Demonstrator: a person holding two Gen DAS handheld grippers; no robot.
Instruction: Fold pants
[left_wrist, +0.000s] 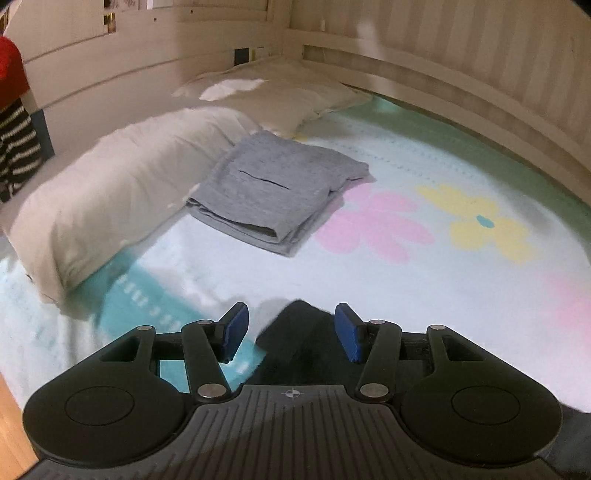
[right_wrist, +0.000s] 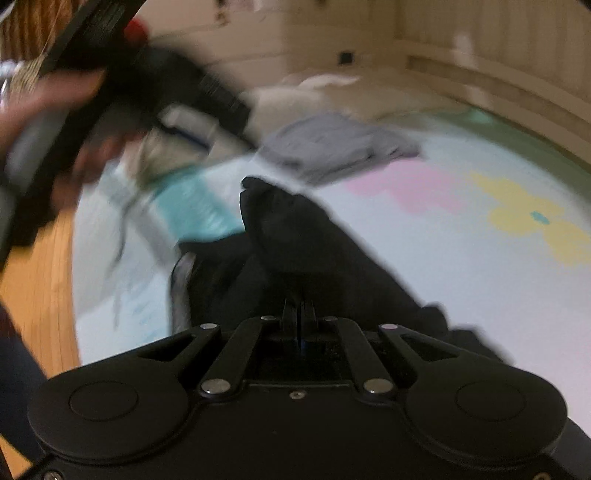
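Observation:
Black pants (right_wrist: 295, 251) lie crumpled on the flowered bedsheet (right_wrist: 424, 240) near its front edge. My right gripper (right_wrist: 299, 312) has its fingers pressed together, with the black cloth pinched at their tips and a fold rising ahead of them. In the left wrist view my left gripper (left_wrist: 291, 330) stands open above the bed. A corner of the black pants (left_wrist: 299, 332) shows below, between the blue pads (left_wrist: 236, 328), and the left pad is clear of it. The right wrist view shows the left gripper (right_wrist: 192, 129) blurred at upper left, held by a hand (right_wrist: 48, 99).
A folded grey garment (left_wrist: 273, 192) rests mid-bed beside a long white pillow (left_wrist: 110, 195), with a second pillow (left_wrist: 273, 92) behind it. A wooden rail (left_wrist: 461, 96) runs along the far side. Wooden floor (right_wrist: 37, 288) lies off the left edge. Red and striped clothing (left_wrist: 14, 140) hangs at far left.

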